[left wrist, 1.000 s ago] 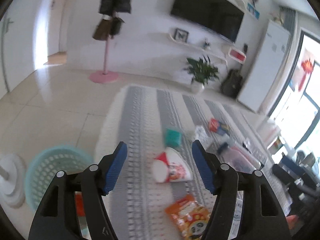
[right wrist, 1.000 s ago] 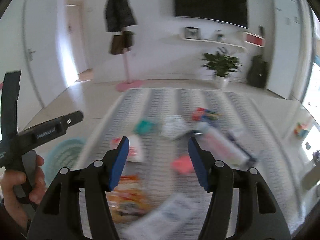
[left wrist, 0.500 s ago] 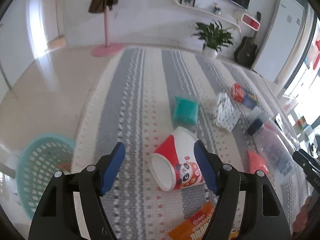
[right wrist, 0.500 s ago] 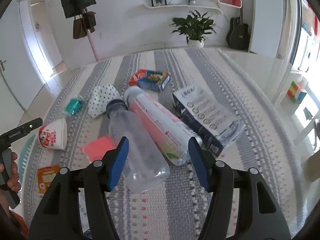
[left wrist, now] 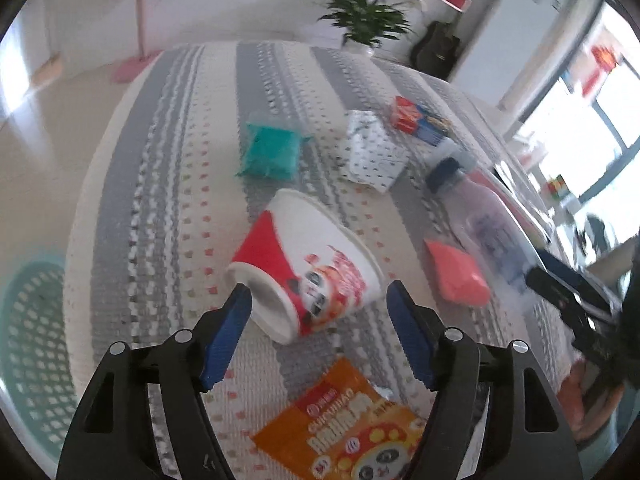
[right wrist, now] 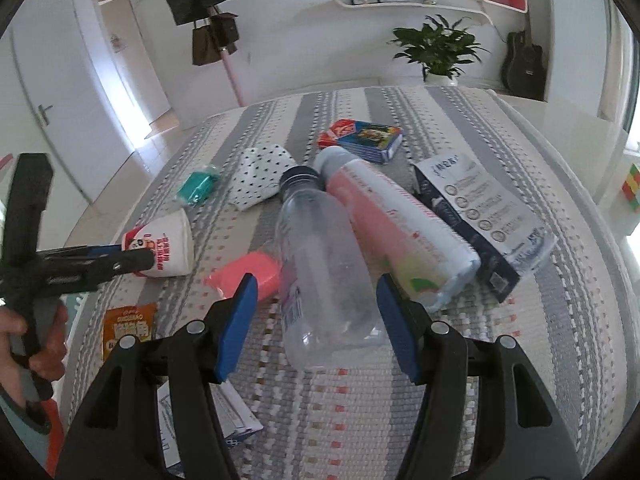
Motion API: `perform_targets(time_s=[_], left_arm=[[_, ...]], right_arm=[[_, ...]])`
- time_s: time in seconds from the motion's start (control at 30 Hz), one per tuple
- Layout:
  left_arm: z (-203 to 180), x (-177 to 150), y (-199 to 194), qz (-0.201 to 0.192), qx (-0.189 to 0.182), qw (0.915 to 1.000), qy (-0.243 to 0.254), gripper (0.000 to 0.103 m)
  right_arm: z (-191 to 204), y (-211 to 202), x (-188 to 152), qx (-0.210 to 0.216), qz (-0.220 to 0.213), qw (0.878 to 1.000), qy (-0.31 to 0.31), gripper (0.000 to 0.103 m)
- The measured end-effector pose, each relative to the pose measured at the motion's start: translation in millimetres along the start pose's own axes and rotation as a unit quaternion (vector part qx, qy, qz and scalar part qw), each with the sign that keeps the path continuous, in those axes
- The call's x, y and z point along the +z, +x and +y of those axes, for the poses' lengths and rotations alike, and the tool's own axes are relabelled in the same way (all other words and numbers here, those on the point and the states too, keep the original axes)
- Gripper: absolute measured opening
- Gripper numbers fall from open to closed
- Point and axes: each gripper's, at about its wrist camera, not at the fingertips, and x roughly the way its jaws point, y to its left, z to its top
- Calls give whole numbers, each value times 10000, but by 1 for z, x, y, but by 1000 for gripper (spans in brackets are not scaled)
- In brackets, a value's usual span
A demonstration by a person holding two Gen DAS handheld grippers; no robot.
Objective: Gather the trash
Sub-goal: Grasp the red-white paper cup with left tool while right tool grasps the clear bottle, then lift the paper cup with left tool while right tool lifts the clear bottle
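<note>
Trash lies on a striped rug [left wrist: 168,184]. A red-and-white paper cup [left wrist: 304,272] lies on its side; my left gripper [left wrist: 320,312] is open with its fingers either side of the cup's near end. A clear plastic bottle [right wrist: 324,264] lies on the rug; my right gripper [right wrist: 312,300] is open around its lower part. The cup [right wrist: 164,246] and the left gripper also show in the right wrist view. An orange snack wrapper [left wrist: 352,428] lies below the cup.
A teal basket [left wrist: 28,360] stands off the rug at left. Also on the rug: a teal packet [left wrist: 272,152], a dotted white bag [left wrist: 372,152], a pink piece [left wrist: 456,276], a pink-white bottle [right wrist: 396,228], a dark box [right wrist: 484,220], a blue-red box [right wrist: 364,138].
Both grippers have come down and forward toward the rug. The left one now straddles the cup, the right one the clear bottle. Both remain open.
</note>
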Motion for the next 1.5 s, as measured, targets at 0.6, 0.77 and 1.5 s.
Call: perform_targets(time_s=[0.6, 0.77, 1.5], left_arm=[[6, 10, 8, -494, 109, 9984, -259, 48], [-3, 10, -1, -681, 87, 9976, -91, 34], [-5, -12, -37, -498, -38, 9967, 641, 78]], right_arm=[[17, 50, 19, -624, 519, 9959, -388, 60], [12, 55, 6, -812, 551, 9946, -351, 57], [22, 31, 12, -568, 237, 9969, -482, 53]])
